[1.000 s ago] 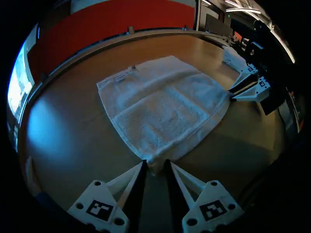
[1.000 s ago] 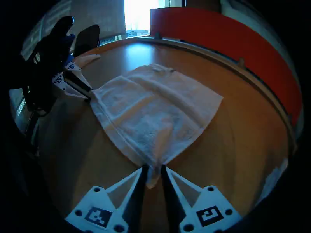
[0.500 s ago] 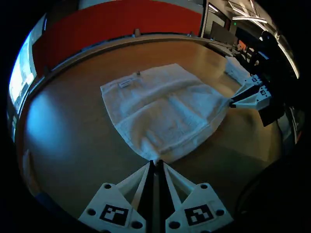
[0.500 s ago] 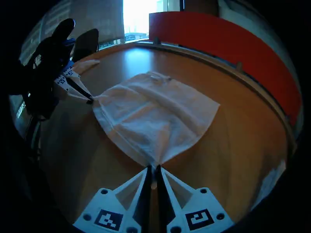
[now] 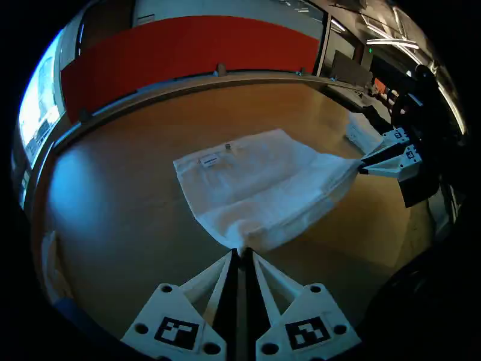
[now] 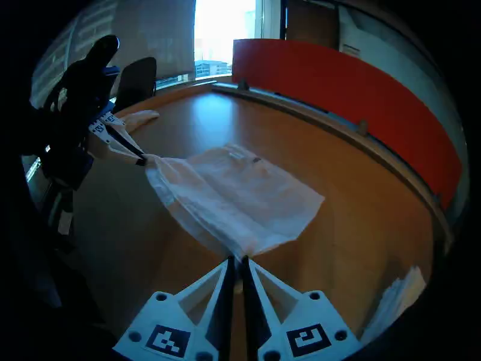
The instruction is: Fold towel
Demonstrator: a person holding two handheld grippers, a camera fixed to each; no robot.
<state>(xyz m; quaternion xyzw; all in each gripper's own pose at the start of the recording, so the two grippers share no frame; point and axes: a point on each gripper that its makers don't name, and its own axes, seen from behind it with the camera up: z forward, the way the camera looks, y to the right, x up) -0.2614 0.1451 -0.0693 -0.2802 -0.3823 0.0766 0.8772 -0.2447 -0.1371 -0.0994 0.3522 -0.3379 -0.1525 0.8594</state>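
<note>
A white towel lies on the wooden table, its near edge lifted off the surface. My left gripper is shut on one near corner of the towel. My right gripper is shut on the other near corner. In the left gripper view the right gripper appears at the right, pinching its corner. In the right gripper view the left gripper appears at the left with its corner raised. The towel's far edge with its small label rests flat on the table.
A red partition runs along the table's far edge. More white cloth lies at the far right of the table, and another piece at the lower right. Dark chairs stand by a bright window.
Both grippers closed on the towel's near corners, then lifted them. The near edge has risen off the table and the towel now sags between the two grippers.
</note>
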